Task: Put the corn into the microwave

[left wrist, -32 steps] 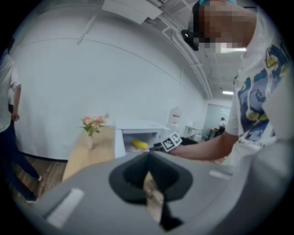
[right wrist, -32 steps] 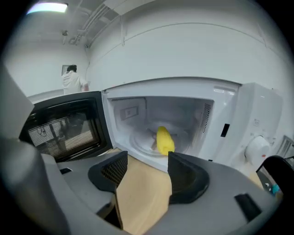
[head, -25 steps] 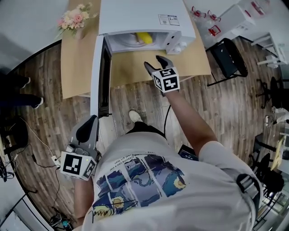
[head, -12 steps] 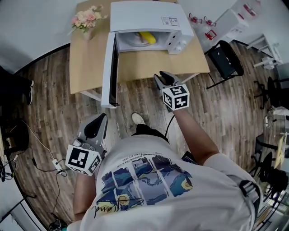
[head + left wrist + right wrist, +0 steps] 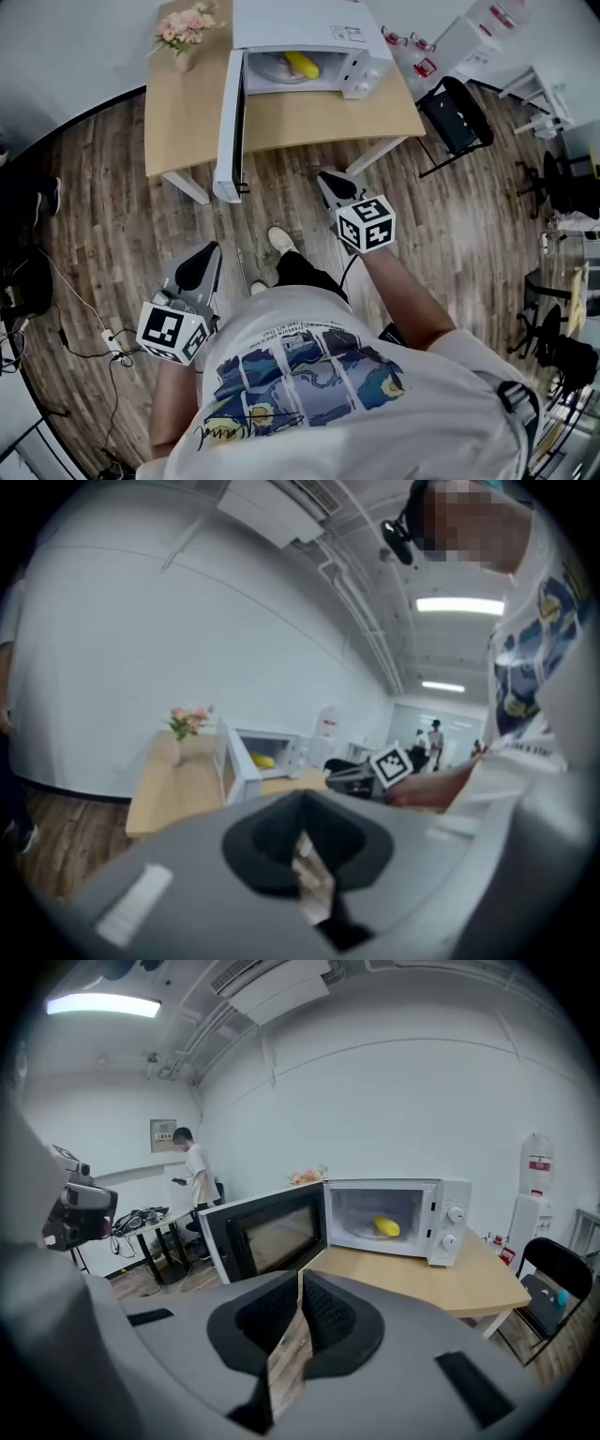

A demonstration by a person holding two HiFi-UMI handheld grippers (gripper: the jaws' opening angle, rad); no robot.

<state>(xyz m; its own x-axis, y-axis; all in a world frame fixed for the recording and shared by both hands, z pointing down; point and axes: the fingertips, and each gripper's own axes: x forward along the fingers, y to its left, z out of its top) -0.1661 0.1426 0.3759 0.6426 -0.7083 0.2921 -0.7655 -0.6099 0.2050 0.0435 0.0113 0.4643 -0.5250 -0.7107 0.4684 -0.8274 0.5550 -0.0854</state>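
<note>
The yellow corn [image 5: 302,64] lies inside the white microwave [image 5: 309,23] on the wooden table [image 5: 187,122]; the microwave door [image 5: 229,127] hangs wide open to the left. My right gripper [image 5: 330,182] is over the floor in front of the table, well short of the microwave. Its jaws have just closed and are shut with nothing between them. In the right gripper view the corn [image 5: 386,1226] shows in the open cavity beyond the gripper [image 5: 301,1286]. My left gripper [image 5: 201,264] is lower left by the person's side, shut and empty.
A vase of pink flowers [image 5: 186,28] stands on the table's left corner. A black chair [image 5: 455,112] is to the right of the table. Cables and a power strip [image 5: 108,333] lie on the floor at left. A person [image 5: 195,1185] stands by a desk far off.
Both grippers have drawn back from the microwave, which now sits farther away. The right gripper's jaws went from open to shut, empty. The corn stays inside.
</note>
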